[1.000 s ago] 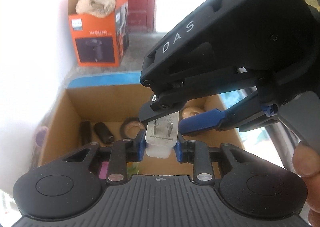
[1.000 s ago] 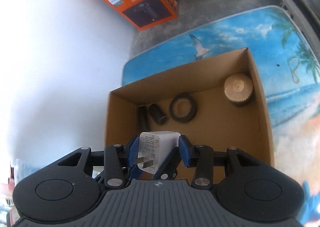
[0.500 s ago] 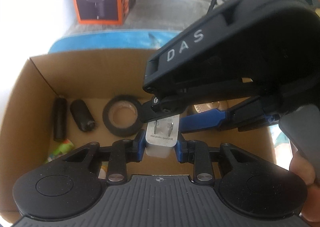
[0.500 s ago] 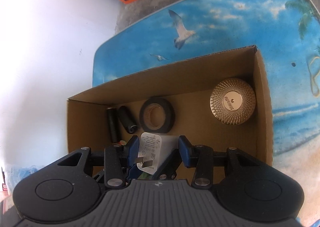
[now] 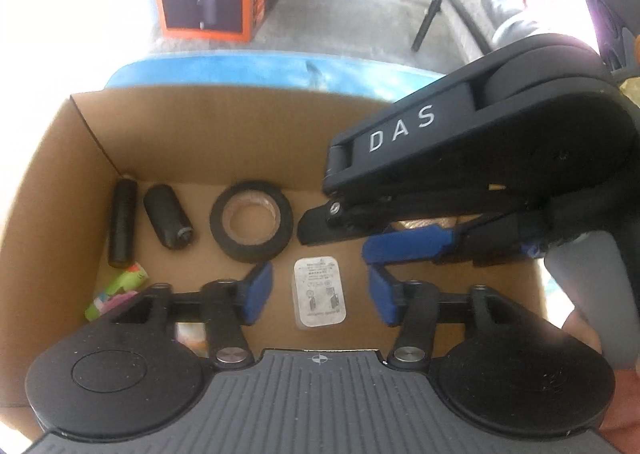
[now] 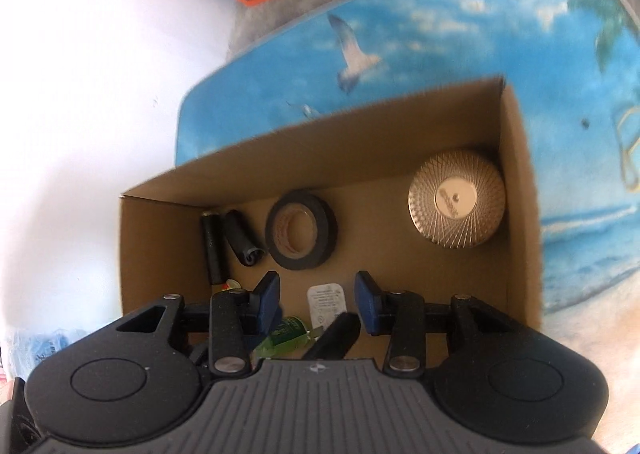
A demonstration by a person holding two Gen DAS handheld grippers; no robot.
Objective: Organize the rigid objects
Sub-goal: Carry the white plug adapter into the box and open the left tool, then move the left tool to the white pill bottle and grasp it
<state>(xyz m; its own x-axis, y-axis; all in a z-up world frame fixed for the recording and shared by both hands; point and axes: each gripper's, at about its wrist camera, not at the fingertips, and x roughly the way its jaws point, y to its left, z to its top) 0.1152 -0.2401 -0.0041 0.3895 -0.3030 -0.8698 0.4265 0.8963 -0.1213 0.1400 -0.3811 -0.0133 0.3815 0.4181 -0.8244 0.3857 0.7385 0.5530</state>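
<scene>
Charger (image 5: 319, 296) lies flat on box (image 5: 208, 138) floor beside tape roll (image 5: 251, 226). Left gripper (image 5: 320, 296) and right gripper (image 6: 317, 300) both spread wide, empty. Lift straight up, clear of walls.

Bare cardboard floor lies in the middle of the box (image 6: 516, 158), between the black tape roll (image 6: 301, 234) and the gold round lid (image 6: 456, 201). The white charger (image 6: 326, 304) lies near the front, with two black tubes (image 6: 224, 242) along the left wall.

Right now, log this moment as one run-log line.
left hand-held gripper: open | right hand-held gripper: open | white charger: lying flat in cardboard box, ungripped | black tape roll: beside it
</scene>
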